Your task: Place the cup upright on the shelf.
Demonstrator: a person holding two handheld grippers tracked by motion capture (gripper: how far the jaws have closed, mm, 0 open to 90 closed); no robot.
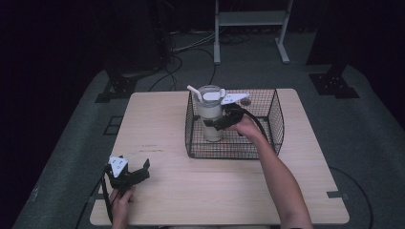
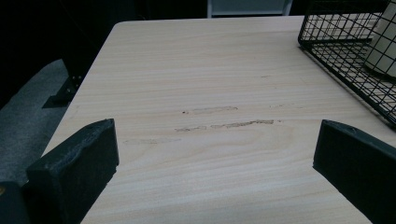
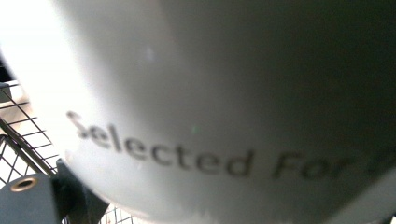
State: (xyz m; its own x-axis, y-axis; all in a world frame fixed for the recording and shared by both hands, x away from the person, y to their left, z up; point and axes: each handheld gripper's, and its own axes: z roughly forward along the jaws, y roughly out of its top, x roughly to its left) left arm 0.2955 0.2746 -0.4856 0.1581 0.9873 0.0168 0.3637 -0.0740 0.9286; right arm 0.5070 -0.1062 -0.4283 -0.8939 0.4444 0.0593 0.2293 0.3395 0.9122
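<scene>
A tall white cup (image 1: 210, 112) with a clear lid and a white straw stands inside a black wire basket (image 1: 278, 125) on the far half of the wooden table (image 1: 157, 119). My right gripper (image 1: 217, 123) reaches into the basket from the right, its jaws closed around the cup's side. In the right gripper view the cup (image 3: 210, 93) sits very close, printed "Selected For", with one finger (image 3: 74, 196) against its lower left. My left gripper (image 1: 138, 171) rests low at the table's front left, open and holding nothing (image 2: 215, 140).
The basket's corner (image 2: 345, 60) and the cup (image 2: 383, 42) appear at the upper right of the left gripper view, across bare wood. Dark stands, cables and a white frame (image 1: 250, 21) lie on the floor beyond the table.
</scene>
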